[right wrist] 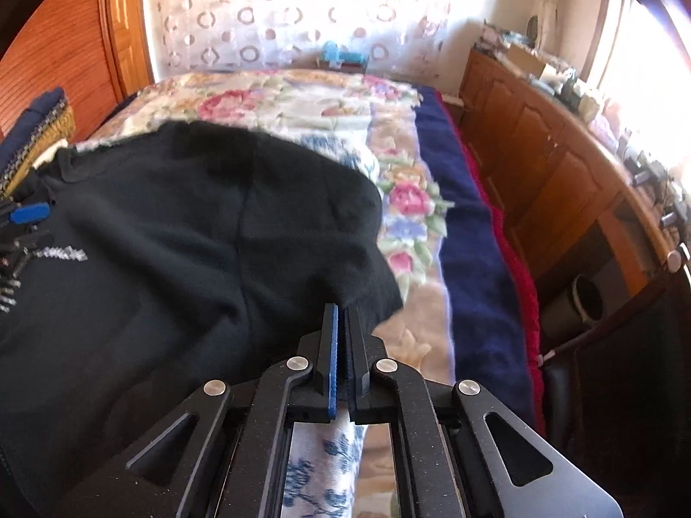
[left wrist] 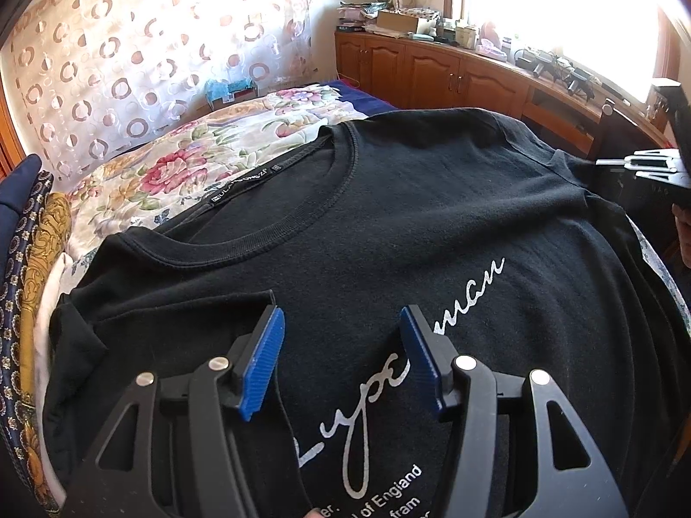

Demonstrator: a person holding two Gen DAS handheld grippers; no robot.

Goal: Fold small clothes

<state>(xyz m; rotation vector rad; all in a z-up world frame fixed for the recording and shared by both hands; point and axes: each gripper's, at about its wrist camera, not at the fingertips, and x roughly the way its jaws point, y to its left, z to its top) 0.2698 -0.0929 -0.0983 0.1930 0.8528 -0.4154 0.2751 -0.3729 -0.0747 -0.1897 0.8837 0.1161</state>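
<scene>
A black T-shirt (left wrist: pixel 388 224) with white script lettering lies front up on a floral bedspread (left wrist: pixel 181 159), its neck hole toward the far side. My left gripper (left wrist: pixel 341 328) is open and empty, its blue pads just above the shirt's chest. My right gripper (right wrist: pixel 343 315) is shut on the edge of the shirt's sleeve (right wrist: pixel 358 285) and holds it lifted a little off the bedspread (right wrist: pixel 406 198). The right gripper also shows at the far right of the left wrist view (left wrist: pixel 604 163). The left gripper (right wrist: pixel 21 216) shows at the left edge of the right wrist view.
Folded patterned cloths (left wrist: pixel 30 259) lie left of the shirt. A wooden cabinet (left wrist: pixel 432 69) with clutter on top runs along the window wall. A patterned curtain (left wrist: pixel 129 64) hangs behind the bed. A dark blue blanket edge (right wrist: pixel 466 237) and a round bin (right wrist: pixel 583 302) sit to the right.
</scene>
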